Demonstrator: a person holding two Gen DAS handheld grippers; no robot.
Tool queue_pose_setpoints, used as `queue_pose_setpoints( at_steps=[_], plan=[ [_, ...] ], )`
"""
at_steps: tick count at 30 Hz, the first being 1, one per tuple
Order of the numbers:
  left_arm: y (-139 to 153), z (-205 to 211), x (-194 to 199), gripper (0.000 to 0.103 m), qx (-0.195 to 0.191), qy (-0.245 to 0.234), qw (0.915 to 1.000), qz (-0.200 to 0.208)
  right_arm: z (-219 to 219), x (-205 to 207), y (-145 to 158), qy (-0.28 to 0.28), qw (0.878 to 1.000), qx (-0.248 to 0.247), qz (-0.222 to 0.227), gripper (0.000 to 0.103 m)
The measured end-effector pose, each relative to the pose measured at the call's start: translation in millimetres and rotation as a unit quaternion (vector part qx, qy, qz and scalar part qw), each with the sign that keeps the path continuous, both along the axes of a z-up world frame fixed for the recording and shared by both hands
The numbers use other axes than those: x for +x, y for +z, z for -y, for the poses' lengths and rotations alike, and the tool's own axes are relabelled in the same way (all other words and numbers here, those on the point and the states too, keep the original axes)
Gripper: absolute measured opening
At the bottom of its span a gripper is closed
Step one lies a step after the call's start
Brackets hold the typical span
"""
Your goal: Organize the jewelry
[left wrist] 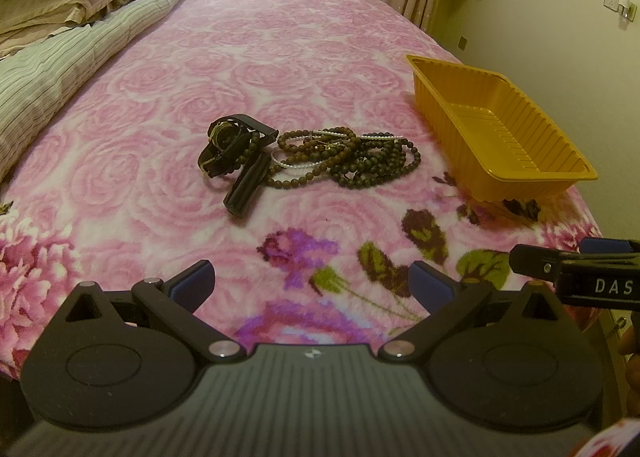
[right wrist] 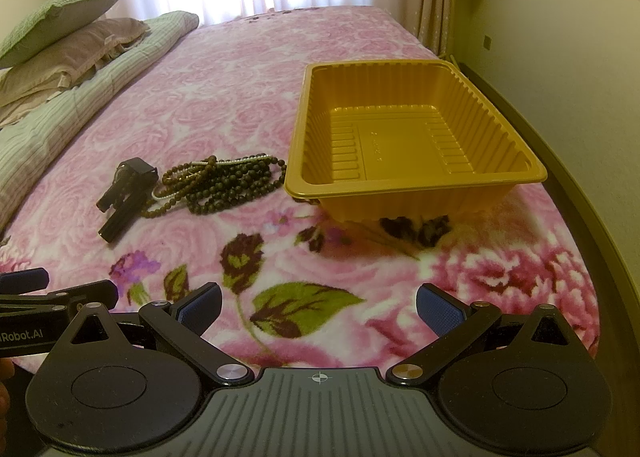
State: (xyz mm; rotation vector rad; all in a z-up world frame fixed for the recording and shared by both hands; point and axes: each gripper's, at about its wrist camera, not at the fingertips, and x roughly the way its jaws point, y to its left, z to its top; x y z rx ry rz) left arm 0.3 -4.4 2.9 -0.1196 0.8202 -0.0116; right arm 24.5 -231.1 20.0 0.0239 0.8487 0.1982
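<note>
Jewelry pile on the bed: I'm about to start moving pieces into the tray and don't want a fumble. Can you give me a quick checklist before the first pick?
1. Left tongs open and holding nothing: ok.
2. Right tongs open and holding nothing: ok.
3. Yellow tray upright with nothing in it: ok.
4. Watch free of the other pieces: not ok, it touches the bead necklaces and a black clip.
5. Bead necklaces separated: not ok, the dark strands and a white pearl strand are tangled.
6. Path from pile to tray unobstructed across the blanket: ok.
</note>
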Motion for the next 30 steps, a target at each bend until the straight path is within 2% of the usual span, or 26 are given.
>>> queue_pose_setpoints(
  at_steps=[14, 21, 24, 27, 30],
  plan=[
    [-2, -1, 0, 0.102, -0.012, -0.002, 0.9999, 0.000, 5, 3, -1, -0.012, 1.000, 0.010, 0.001, 0.103],
    [-3, -13, 5, 0.102, -0.077, -0.003, 0.9970, 0.001, 44, 1, 18, -0.072, 0.993, 0.075, 0.063, 0.103],
    [-2, -17, 8, 0.102, -0.088, 0.001, 0.9961, 0.003, 70, 6, 29, -0.098, 0.986, 0.093, 0.096, 0.102],
    [-2, -19, 11, 0.102, -0.088, 0.003, 0.9961, 0.004, 97, 20, 35, -0.119, 0.981, 0.088, 0.123, 0.102],
    [-3, -20, 13, 0.102, -0.081, 0.003, 0.9967, 0.007, 124, 43, 35, -0.131, 0.979, 0.090, 0.129, 0.085]
  ],
)
